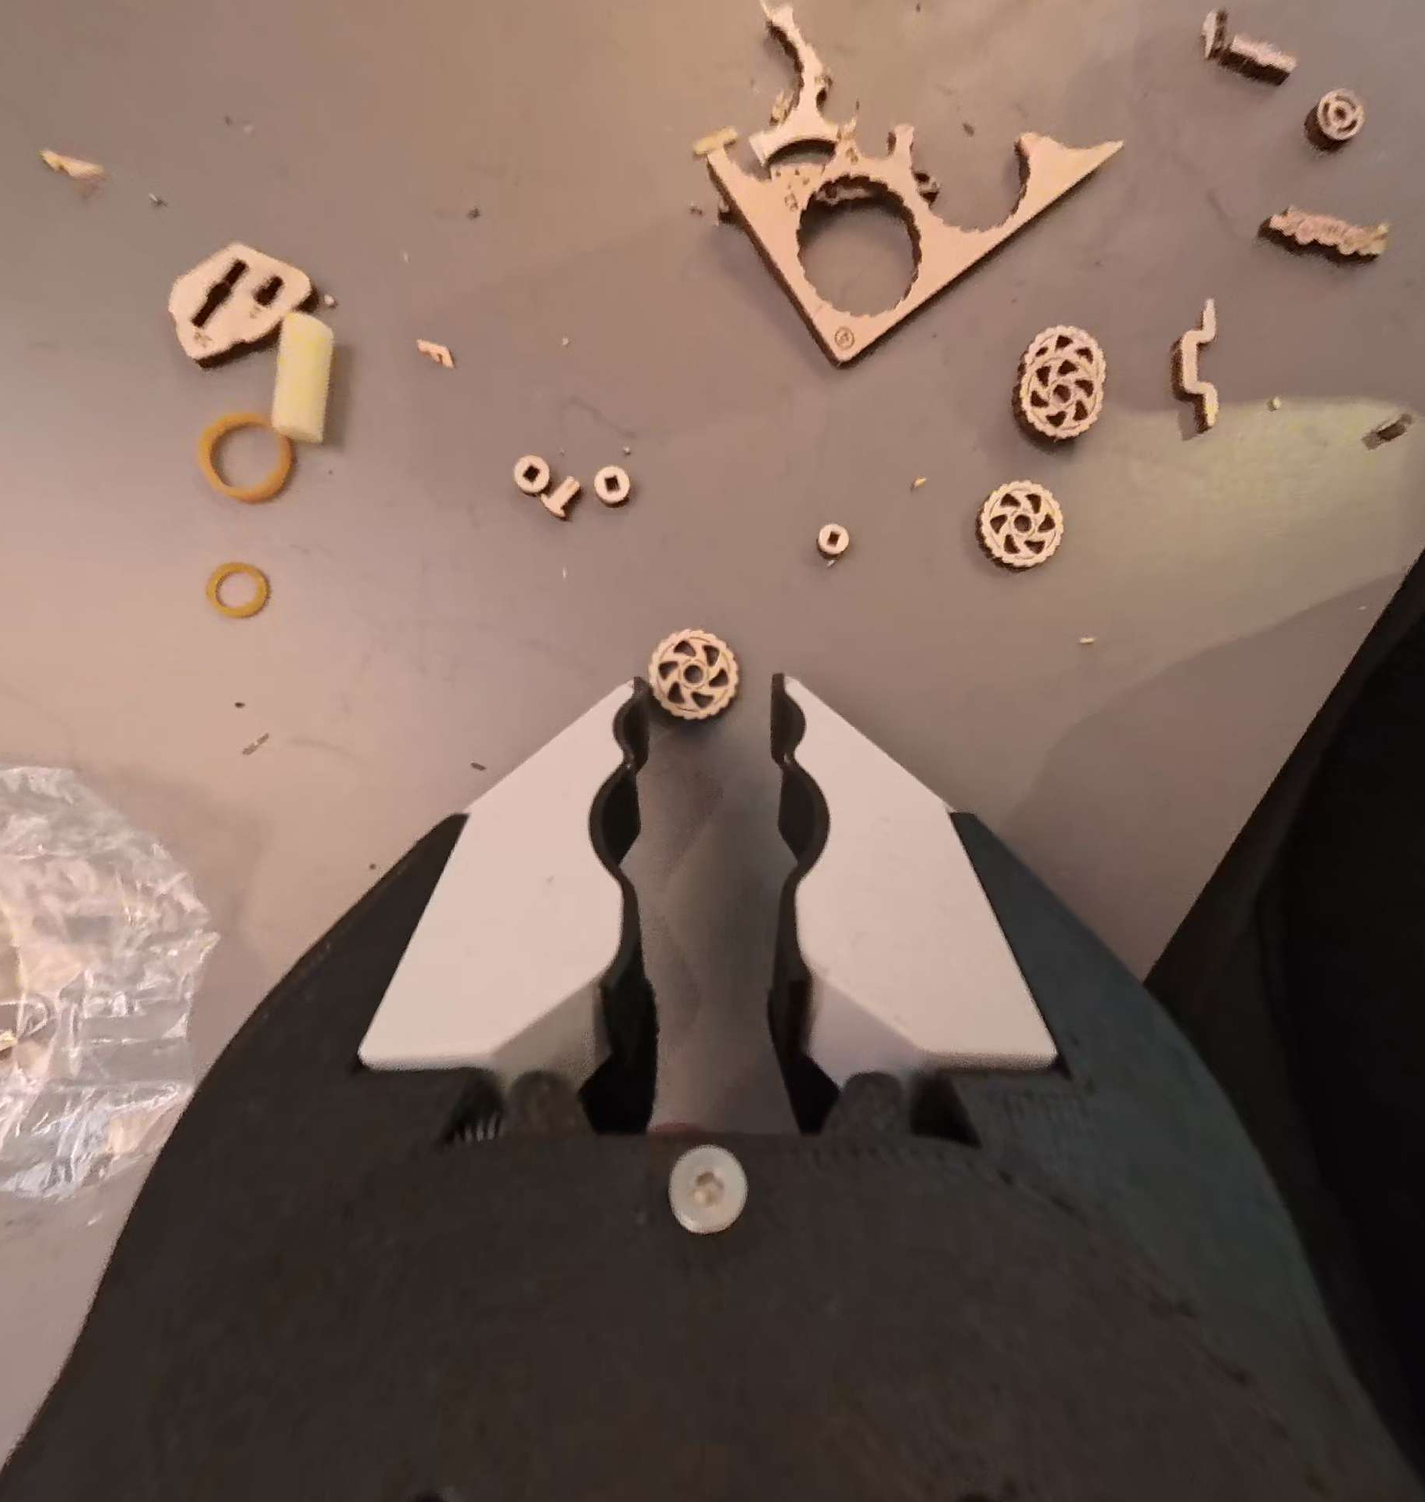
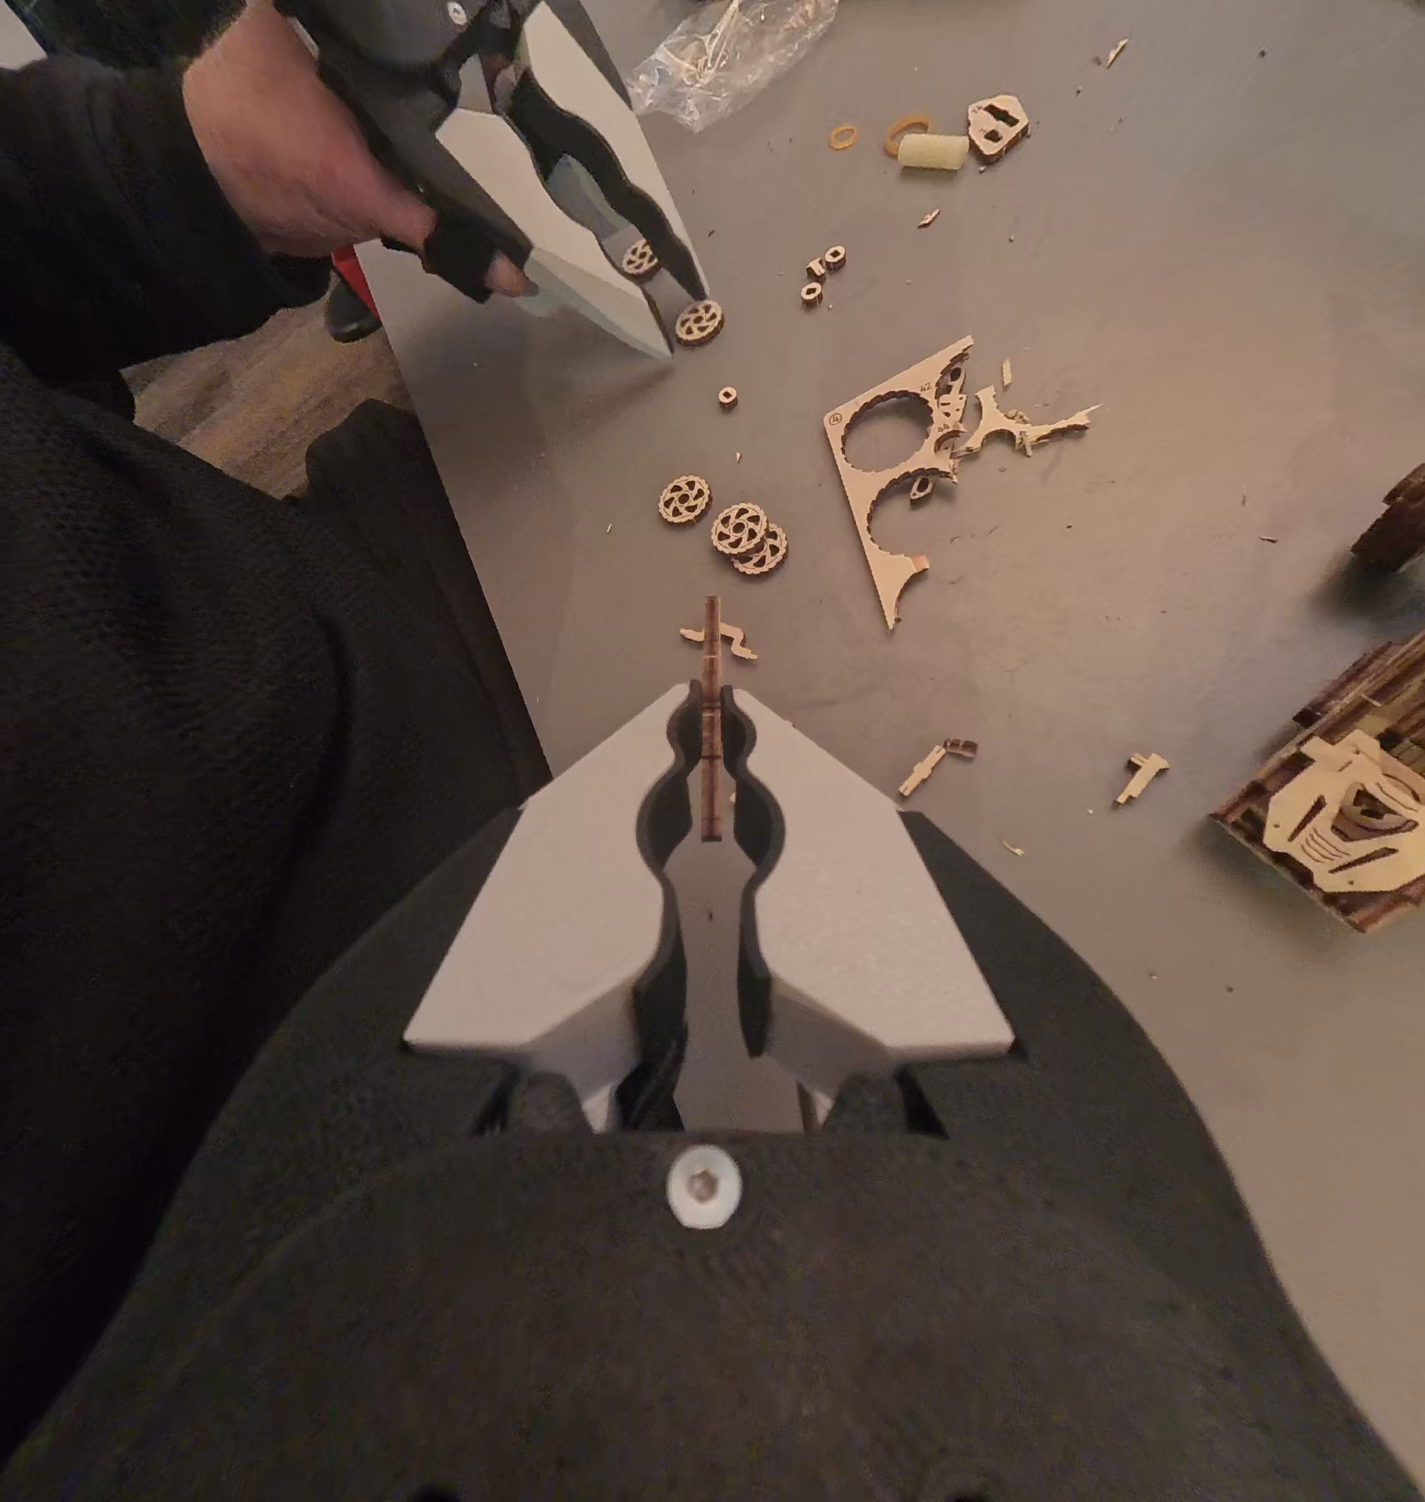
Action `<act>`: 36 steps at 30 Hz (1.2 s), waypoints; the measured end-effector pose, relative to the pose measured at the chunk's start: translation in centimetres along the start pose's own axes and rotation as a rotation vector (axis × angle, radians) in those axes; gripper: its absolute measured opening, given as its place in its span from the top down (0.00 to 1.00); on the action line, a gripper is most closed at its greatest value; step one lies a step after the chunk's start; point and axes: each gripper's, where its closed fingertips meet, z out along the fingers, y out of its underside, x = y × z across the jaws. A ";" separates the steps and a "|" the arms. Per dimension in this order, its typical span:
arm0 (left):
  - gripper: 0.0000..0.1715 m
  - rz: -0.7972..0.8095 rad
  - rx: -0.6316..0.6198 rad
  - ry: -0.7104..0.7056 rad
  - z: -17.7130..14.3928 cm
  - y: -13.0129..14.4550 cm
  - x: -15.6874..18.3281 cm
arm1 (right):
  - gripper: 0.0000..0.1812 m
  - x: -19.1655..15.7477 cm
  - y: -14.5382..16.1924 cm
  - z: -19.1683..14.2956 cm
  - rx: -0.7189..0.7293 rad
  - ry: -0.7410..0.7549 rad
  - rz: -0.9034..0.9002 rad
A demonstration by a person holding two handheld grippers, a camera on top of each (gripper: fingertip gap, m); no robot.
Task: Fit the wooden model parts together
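Evidently sitting mid-assembly: right gripper (image 2: 710, 699) pinching a notched wooden axle stick (image 2: 710, 715) upright between narrowed jaws, stick tip poking out over a small wavy wooden piece (image 2: 737, 646) on the grey table (image 2: 1099, 1057). Left gripper (image 1: 707, 691) hovering with jaws parted a moderate way, gripping nothing, tips reaching toward 1 small toothed wheel (image 1: 694, 675) lying flat on the table, touching or just beside the left fingertip. Probably lining up to take that wheel for threading onto the stick. Lying unused: 1 loose wheel (image 1: 1022, 524), a stacked pair of wheels (image 1: 1060, 392), several small square-holed washers (image 1: 532, 474), 2 rubber bands (image 1: 245, 457), a pale cylinder (image 1: 302, 378). Resting nearby, an emptied punch-out sheet (image 1: 871, 268) showing parts already freed. Standing at the right edge, a partly built wooden model (image 2: 1359, 821), suggesting earlier stages finished; wheel-and-axle fitting and joining to that body apparently remaining.
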 end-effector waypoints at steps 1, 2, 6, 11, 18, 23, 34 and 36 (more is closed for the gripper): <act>0.87 0.007 0.001 0.003 0.0 0.0 0.2 | 1.00 0.0 0.0 0.0 0.000 0.000 0.000; 0.88 0.009 -0.001 0.009 0.0 0.0 0.3 | 1.00 0.0 0.0 0.1 0.000 0.000 0.001; 0.90 0.023 0.005 0.051 -0.1 -0.2 1.3 | 1.00 0.0 -0.1 0.2 -0.003 0.001 0.004; 0.87 0.017 0.043 0.010 -0.7 -1.0 -0.5 | 1.00 0.0 -0.2 0.4 0.001 -0.001 0.005; 0.91 0.123 0.039 -0.094 -0.9 -2.8 -4.7 | 1.00 0.0 -0.6 0.3 0.021 -0.007 0.017; 0.92 0.158 0.044 -0.047 0.3 -4.8 -5.2 | 1.00 0.2 -0.7 0.2 0.026 0.001 0.017; 0.94 0.180 -0.026 0.011 2.5 -4.5 -4.1 | 1.00 0.4 -0.5 0.3 0.026 -0.010 0.033; 0.96 0.176 -0.025 0.028 2.6 -4.6 -3.9 | 1.00 0.4 -0.4 0.3 0.024 -0.012 0.033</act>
